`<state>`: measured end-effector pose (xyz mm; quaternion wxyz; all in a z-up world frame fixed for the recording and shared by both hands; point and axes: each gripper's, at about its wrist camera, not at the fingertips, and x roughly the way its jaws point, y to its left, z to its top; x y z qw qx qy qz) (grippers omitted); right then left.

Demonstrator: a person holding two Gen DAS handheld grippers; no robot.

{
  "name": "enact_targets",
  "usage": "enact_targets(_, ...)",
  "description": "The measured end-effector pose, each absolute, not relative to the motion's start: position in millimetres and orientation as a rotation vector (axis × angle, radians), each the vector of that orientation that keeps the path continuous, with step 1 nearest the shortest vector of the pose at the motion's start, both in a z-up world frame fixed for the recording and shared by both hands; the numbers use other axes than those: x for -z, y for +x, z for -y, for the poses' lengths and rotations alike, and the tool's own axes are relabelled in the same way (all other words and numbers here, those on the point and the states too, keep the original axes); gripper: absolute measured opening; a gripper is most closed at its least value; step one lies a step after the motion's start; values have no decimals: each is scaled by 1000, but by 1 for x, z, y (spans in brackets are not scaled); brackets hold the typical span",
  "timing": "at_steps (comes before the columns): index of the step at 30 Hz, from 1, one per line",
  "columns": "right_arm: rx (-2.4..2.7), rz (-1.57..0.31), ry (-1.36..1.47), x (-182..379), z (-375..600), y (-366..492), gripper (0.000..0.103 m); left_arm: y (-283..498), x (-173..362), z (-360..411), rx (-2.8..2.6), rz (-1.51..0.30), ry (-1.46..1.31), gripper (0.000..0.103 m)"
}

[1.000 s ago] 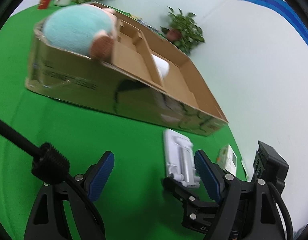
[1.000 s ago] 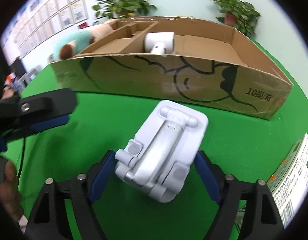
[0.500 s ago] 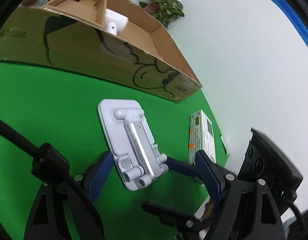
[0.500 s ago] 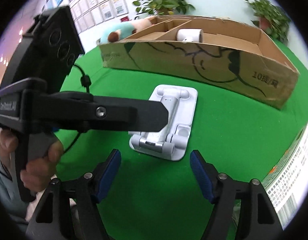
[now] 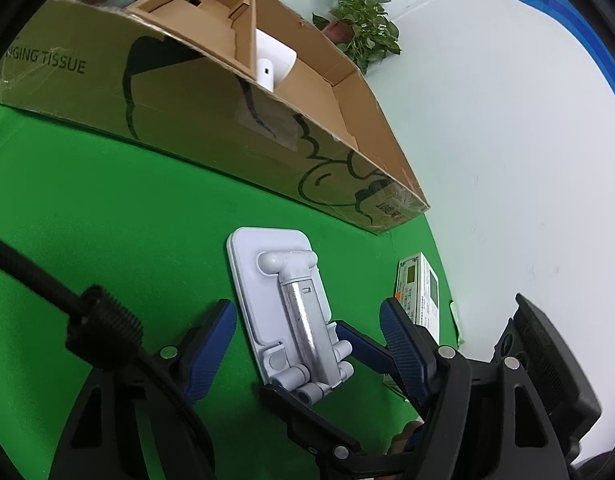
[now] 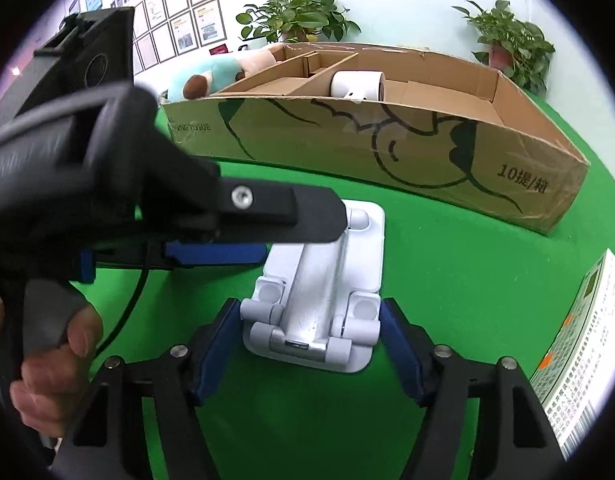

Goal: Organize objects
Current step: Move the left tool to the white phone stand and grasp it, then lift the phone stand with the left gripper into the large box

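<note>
A folded white phone stand (image 5: 288, 312) (image 6: 321, 292) lies flat on the green table in front of the long cardboard box (image 5: 211, 120) (image 6: 387, 160). My left gripper (image 5: 307, 344) is open, its blue pads on either side of the stand's near end. My right gripper (image 6: 311, 344) is open too, its pads (image 6: 399, 352) close beside the stand's hinged end, not clearly pressing it. The left gripper's finger (image 6: 275, 216) reaches over the stand from the left. A white roll (image 5: 273, 62) (image 6: 357, 85) lies inside the box.
A plush toy (image 6: 211, 74) lies at the box's far left end. A printed carton (image 5: 421, 296) (image 6: 579, 344) lies to the right of the stand near the table edge. Potted plants (image 6: 295, 16) stand behind the box by the wall.
The right gripper set the stand down on the table, opened and drew back, then came close around its end again. The left gripper swung in over the stand.
</note>
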<state>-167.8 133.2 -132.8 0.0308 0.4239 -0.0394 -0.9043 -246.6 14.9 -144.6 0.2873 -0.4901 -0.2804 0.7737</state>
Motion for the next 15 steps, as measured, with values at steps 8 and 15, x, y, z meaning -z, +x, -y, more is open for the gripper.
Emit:
enact_targets(8, 2635, 499, 1221, 131, -152, -152, 69, -241, 141, -25, -2147, 661, -1313, 52)
enact_targets(15, 2556, 652, 1187, 132, -157, -151, 68, -247, 141, -46, -2182, 585, -1345, 38)
